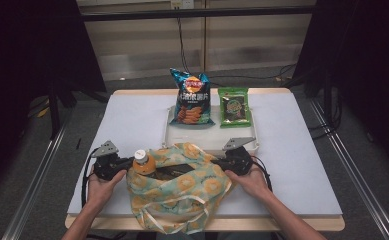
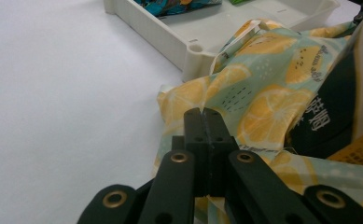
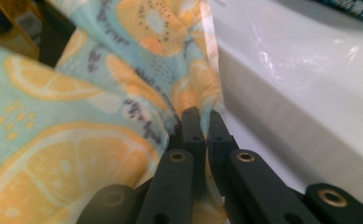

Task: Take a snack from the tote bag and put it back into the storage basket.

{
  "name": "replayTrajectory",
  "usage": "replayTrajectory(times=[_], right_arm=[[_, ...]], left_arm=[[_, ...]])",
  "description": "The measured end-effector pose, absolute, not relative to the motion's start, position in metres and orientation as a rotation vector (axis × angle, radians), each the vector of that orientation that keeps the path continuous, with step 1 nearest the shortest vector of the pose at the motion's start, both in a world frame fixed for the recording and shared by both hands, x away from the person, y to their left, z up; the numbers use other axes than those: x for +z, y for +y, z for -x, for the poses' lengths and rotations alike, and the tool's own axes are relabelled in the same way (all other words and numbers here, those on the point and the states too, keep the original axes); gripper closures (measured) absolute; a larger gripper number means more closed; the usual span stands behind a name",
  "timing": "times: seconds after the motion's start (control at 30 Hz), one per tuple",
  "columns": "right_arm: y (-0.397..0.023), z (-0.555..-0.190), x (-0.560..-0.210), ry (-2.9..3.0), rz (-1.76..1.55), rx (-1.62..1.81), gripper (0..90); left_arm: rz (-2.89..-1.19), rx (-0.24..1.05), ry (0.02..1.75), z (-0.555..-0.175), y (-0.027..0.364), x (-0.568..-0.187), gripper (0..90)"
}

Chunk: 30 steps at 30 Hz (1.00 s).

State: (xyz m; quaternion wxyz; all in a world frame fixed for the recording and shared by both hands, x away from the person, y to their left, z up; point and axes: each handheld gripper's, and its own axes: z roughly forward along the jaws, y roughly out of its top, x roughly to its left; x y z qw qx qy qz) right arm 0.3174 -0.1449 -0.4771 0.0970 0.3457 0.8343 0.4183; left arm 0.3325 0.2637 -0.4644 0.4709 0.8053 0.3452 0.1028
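Left gripper (image 2: 206, 114) and right gripper (image 3: 200, 114) each clamp an opposite edge of the lemon-printed teal cloth bag (image 1: 182, 192), which is stretched between them.

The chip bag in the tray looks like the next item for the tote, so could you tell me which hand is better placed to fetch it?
Probably the right. The right gripper pinches the fabric bag beside the tray, nearer the chip bag; the left gripper pinches the far edge.
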Motion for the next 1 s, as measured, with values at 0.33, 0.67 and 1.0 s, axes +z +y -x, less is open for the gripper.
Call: replayTrajectory(times=[0.33, 0.67, 1.0], right_arm=[[-0.142, -0.317, -0.487, 2.496, -1.009, 1.193, 87.7], [-0.157, -0.308, -0.447, 2.345, -1.004, 1.372, 53.7], [-0.153, -0.290, -0.399, 2.241, -0.908, 1.511, 51.8]], left_arm=[[-2.006, 0.238, 0.845, -0.331, 0.260, -0.472, 90.0], [-1.875, 0.276, 0.902, -0.321, 0.285, -0.461, 66.1], [-1.816, 0.281, 0.881, -0.309, 0.291, -0.453, 66.1]])
